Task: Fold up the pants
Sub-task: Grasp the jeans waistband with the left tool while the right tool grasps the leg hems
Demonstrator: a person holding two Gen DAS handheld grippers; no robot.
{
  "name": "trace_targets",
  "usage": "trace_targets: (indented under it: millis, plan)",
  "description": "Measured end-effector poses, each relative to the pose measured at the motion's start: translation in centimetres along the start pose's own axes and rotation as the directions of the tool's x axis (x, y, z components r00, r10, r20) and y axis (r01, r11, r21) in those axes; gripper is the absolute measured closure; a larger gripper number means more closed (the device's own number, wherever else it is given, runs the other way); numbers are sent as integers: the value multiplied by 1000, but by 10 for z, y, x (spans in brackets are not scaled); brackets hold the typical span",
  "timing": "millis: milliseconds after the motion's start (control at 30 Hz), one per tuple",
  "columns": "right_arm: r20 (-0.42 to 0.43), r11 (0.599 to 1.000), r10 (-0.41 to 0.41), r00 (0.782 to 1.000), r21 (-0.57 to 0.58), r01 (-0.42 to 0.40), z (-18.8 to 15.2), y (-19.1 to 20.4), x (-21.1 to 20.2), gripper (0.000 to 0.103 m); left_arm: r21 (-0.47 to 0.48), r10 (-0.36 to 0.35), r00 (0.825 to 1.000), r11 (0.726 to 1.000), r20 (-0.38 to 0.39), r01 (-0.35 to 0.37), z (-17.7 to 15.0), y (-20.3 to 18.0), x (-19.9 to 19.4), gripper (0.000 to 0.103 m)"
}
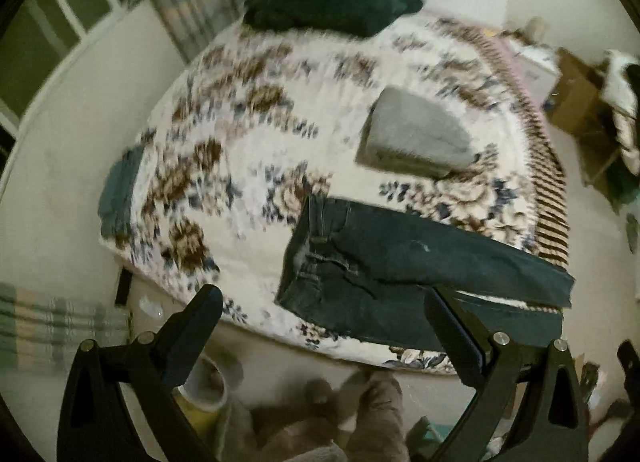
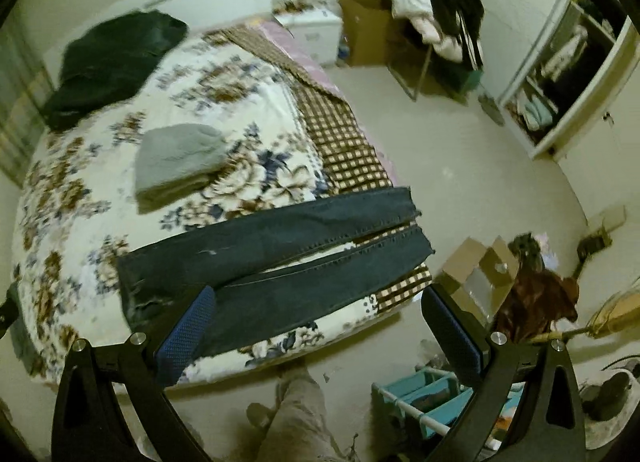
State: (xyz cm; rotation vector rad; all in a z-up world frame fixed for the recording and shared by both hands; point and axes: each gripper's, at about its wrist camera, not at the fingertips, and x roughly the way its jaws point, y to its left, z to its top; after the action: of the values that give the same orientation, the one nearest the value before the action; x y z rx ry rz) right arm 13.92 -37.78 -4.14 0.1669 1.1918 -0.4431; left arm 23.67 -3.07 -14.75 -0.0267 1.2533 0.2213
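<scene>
Jeans (image 2: 276,258) limp, heavy-ish denim, flat on bed (image 2: 80,190) ahead; both hand-held grippers, left (image 1: 320,336) and right (image 2: 320,336), released, empty; best grab leg hems.

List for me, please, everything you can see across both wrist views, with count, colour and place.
jeans: one, dark blue, flat across the bed's near edge, legs apart
folded garment: one, grey, mid-bed
clothes pile: one, dark, bed's far end
bedspread: one, white floral, on the bed
cardboard boxes: several, brown, on the floor
wardrobe: one, white, open, far corner
left gripper: one, black, jaws open, empty
right gripper: one, black with blue pads, jaws open, empty
</scene>
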Motion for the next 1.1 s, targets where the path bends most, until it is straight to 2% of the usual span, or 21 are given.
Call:
trace_targets:
  millis: [100, 233, 400, 600, 667, 767, 900, 1033, 1067, 1100]
  plan:
    - [-72, 999, 0, 997, 42, 3, 30, -10, 80, 0, -83, 20, 995, 996, -93, -28, 25, -12, 51, 0]
    - [-176, 993, 15, 984, 114, 5, 73, -21, 190, 0, -204, 66, 976, 973, -205, -108, 59, -30, 129, 0]
    - [-288, 975, 27, 957, 220, 39, 113, -37, 330, 0, -318, 72, 935, 929, -348, -189, 90, -55, 237, 0]
    - [-384, 937, 0, 923, 323, 134, 139, -54, 480, 0, -383, 67, 882, 884, -467, -270, 103, -79, 347, 0]
    - [-414, 925, -16, 910, 340, 170, 137, -58, 513, 0, -392, 68, 869, 873, -490, -289, 104, -83, 375, 0]
    - [-458, 897, -27, 889, 382, 224, 136, -69, 565, 0, -414, 52, 840, 853, -540, -319, 101, -91, 423, 0]
    - [-503, 854, -29, 864, 436, 283, 129, -87, 615, 0, -447, 33, 825, 828, -564, -339, 101, -92, 453, 0]
    - [-528, 827, -20, 849, 468, 311, 124, -98, 651, 0, -424, 73, 812, 824, -579, -376, 106, -94, 468, 1]
    - [-532, 826, -19, 847, 469, 313, 124, -99, 657, 0, -421, 81, 811, 822, -579, -383, 106, -94, 469, 11]
    - [-536, 825, -17, 844, 470, 315, 123, -99, 663, 3, -417, 96, 811, 819, -577, -394, 107, -93, 471, 26]
